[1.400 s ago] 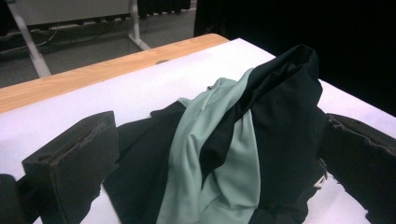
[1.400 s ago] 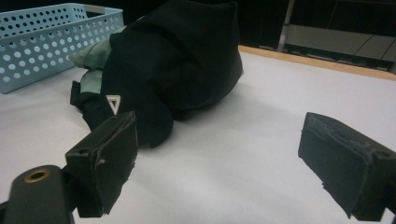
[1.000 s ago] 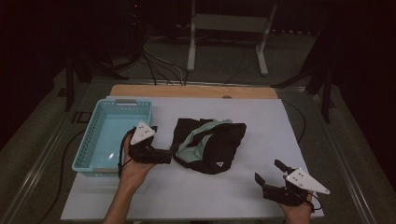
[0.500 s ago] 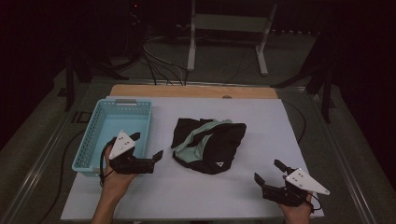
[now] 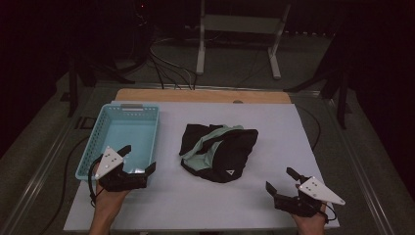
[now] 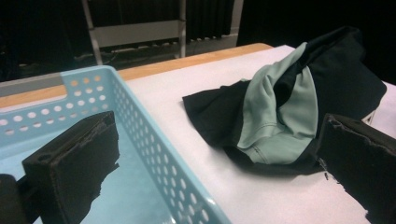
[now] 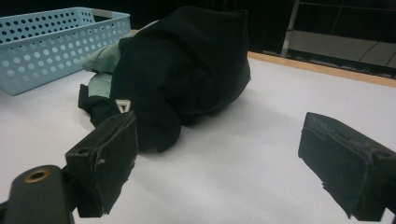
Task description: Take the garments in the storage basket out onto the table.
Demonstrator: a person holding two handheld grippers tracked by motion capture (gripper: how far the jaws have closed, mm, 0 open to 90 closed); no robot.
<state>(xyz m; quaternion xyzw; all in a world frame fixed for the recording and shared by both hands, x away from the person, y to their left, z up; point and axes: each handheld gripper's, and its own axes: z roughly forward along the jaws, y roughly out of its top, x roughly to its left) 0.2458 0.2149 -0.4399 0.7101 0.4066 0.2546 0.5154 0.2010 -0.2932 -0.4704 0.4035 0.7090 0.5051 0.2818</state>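
Crumpled black and mint-green fabric garment (image 5: 218, 152) lies on white bench (image 5: 205, 205), between both tools, touching neither. Left tool (image 5: 137, 161): jaws apart, straddling the perforated light-blue plastic basket's (image 5: 100, 142) near corner. Right tool (image 5: 283, 182): jaws apart, empty.

Left gripper (image 5: 139, 160) held low at the near left, jaws spread wide and empty, left hand (image 5: 108, 203) wrapped under it, right gripper (image 5: 280, 179) held low at the near right, jaws likewise wide apart and empty, right hand (image 5: 308, 223) gripping from below
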